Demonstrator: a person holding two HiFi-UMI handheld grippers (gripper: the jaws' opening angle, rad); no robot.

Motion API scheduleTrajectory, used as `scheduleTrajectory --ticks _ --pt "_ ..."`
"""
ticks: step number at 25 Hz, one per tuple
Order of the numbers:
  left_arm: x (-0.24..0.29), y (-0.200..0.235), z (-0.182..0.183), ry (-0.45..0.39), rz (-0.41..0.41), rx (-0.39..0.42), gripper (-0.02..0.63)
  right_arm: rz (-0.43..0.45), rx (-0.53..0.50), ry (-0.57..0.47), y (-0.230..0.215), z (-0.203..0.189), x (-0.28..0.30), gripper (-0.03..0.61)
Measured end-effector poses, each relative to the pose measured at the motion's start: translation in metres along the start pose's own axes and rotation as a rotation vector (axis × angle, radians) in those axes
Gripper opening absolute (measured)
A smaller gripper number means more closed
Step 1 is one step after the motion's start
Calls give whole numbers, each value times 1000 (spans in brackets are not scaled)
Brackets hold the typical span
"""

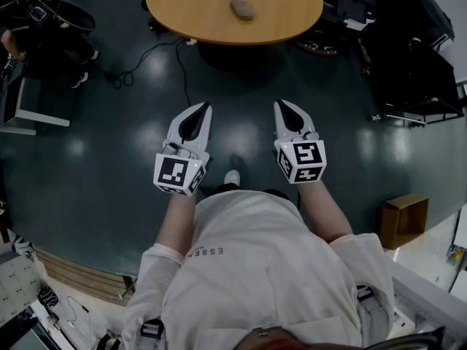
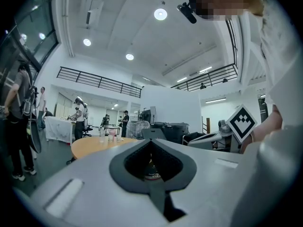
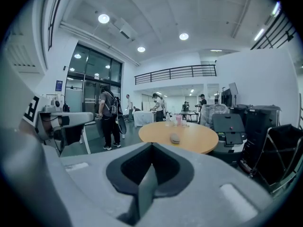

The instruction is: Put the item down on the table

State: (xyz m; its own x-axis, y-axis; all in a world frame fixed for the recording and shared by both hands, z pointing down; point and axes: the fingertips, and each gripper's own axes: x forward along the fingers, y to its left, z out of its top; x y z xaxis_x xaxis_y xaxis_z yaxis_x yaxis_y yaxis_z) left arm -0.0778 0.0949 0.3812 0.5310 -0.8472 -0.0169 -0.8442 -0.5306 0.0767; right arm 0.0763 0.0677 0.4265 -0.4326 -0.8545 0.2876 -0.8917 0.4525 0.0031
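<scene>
A grey oval item (image 1: 242, 6) lies on the round wooden table (image 1: 190, 17), well ahead of both grippers. In the right gripper view the same item (image 3: 175, 138) rests on the table (image 3: 201, 141) in the distance. My left gripper (image 1: 205, 106) and right gripper (image 1: 280, 103) hang side by side over the dark floor, short of the table's near edge. Both point forward with their tips together. The left gripper (image 2: 151, 141) and the right gripper (image 3: 152, 144) each show closed tips, and I see nothing gripped in either.
Black cables (image 1: 146, 60) trail on the floor near the table's foot. A cardboard box (image 1: 403, 219) stands at the right, dark equipment (image 1: 408, 42) at the far right. A person with a backpack (image 3: 109, 119) stands left of the table; a cart with a screen (image 3: 229, 131) stands to its right.
</scene>
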Motion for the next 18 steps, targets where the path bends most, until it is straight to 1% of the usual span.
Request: scheduleTrajectory --ticks 5,9,13,18 --pt "-16 -22 -1 -8 16 -4 11 33 -4 -7 8 -4 -23 -14" --pt "-19 -36 -2 -12 22 -14 11 39 -16 -16 6 -4 -36 -12" --pt "-22 -41 0 -18 30 -15 11 41 -11 -21 4 -4 -44 -12" --pt "-24 -47 10 -56 27 -26 11 44 0 -45 1 0 -52 -12"
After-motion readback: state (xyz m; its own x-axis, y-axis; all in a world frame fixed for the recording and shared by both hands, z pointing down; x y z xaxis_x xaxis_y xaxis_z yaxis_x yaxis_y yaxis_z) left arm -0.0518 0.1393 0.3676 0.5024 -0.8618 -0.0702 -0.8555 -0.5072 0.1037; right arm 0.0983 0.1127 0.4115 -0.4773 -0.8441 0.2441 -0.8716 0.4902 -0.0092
